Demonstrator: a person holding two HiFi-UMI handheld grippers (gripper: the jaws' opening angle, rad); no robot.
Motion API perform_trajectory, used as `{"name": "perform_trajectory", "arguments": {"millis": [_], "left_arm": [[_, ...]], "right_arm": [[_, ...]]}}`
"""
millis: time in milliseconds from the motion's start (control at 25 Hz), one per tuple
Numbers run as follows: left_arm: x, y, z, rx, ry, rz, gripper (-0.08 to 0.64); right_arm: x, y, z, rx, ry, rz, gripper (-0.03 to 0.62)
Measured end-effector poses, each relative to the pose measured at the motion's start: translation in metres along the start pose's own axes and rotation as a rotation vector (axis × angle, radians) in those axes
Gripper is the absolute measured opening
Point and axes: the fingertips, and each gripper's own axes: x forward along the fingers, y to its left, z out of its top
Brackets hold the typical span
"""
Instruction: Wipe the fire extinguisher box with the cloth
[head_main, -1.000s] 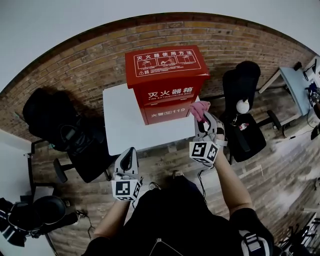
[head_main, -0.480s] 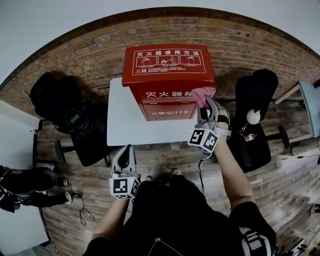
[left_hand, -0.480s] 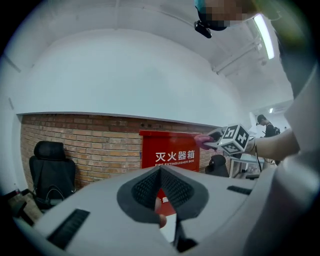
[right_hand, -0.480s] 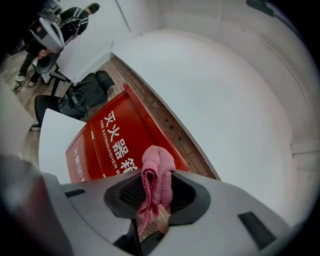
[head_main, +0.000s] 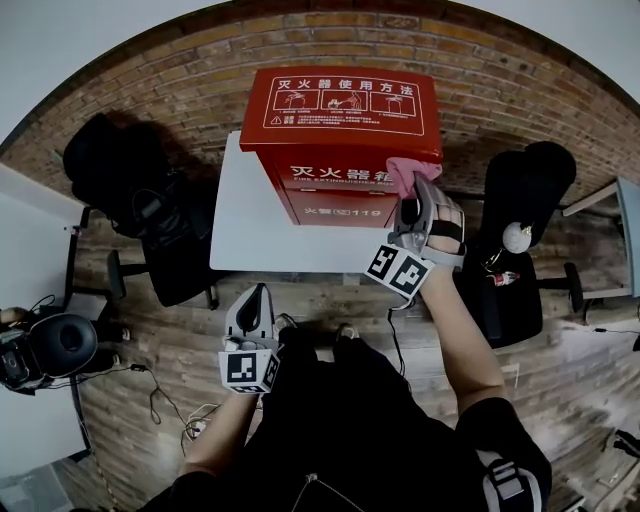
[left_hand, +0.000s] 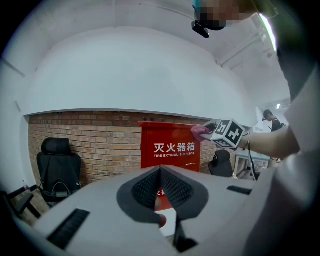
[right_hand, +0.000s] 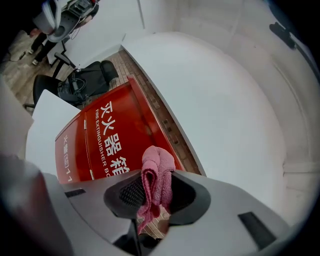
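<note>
"Where are the left tongs (head_main: 259, 292)?"

"At 6 o'clock from the white table (head_main: 245, 225), just short of its near edge. Their jaws are pressed together with nothing between them."

"And the box?"

"The red fire extinguisher box (head_main: 340, 125) stands on the table's 1 o'clock part, by the brick wall (head_main: 150, 110). The right tongs (head_main: 410, 205) clamp the pink cloth (head_main: 405, 172), which lies against the box's upper front corner on its 3 o'clock side."

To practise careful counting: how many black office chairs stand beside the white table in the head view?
2: one black office chair stands left of the white table, and another stands right of it. Others may be hidden beyond the frame.
</note>
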Motion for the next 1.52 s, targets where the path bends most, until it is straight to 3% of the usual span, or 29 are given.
{"name": "perform_trajectory", "arguments": {"millis": [1040, 1520], "left_arm": [[0.001, -0.005, -0.023, -0.014, 0.034, 0.026, 0.021], [-0.004, -0.003, -0.032, -0.009, 0.051, 0.046, 0.021]], "right_arm": [[0.01, 0.05, -0.02, 0.055, 0.024, 0.076, 0.115], [0.017, 0.1, -0.046, 0.034, 0.062, 0.156, 0.115]]}}
